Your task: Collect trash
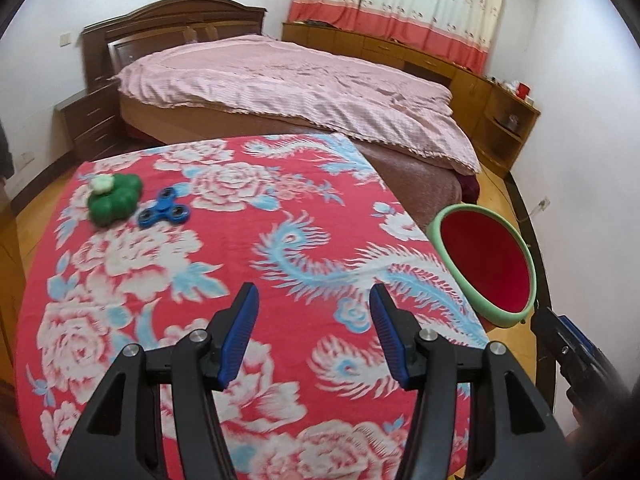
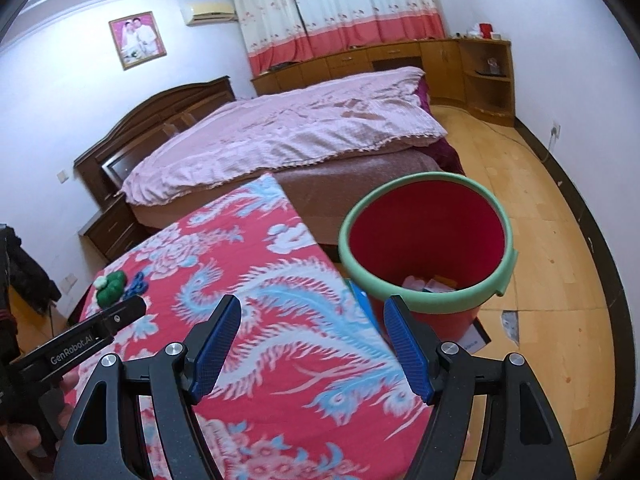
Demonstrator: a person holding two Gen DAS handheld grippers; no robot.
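The left gripper [image 1: 314, 312] is hovering over the near part of a table [image 1: 224, 280] covered in a red cloth printed with white peonies and pale blue phoenixes. Its blue-padded jaws are standing wide apart and holding nothing. Directly beyond them there is only bare cloth. The two small things lying on the table are sitting well ahead and off to the left of these jaws, near the far left corner: a blue three-lobed plastic fidget spinner [image 1: 164, 210] lying flat, and, just beside it on its left and seemingly touching it, a lumpy green rounded toy [image 1: 114, 200] with a small white piece on top.

The right gripper [image 2: 312, 344] is hovering over the table's near right edge, its jaws also spread open and empty. From this side the spinner [image 2: 138, 282] and the green toy [image 2: 111, 286] are lying much farther away, across the table to the far left. Just ahead and to the right of these jaws, on the wooden floor [image 2: 560, 280] close against the table's edge, a red plastic trash bin with a pale green rim [image 2: 424, 240] is standing upright, with a few scraps of paper showing at its bottom.

Judging from this layout, the left gripper is the nearer one to the spinner and toy, and the right gripper is the nearer one to the bin. Whether either item counts as trash cannot be told.
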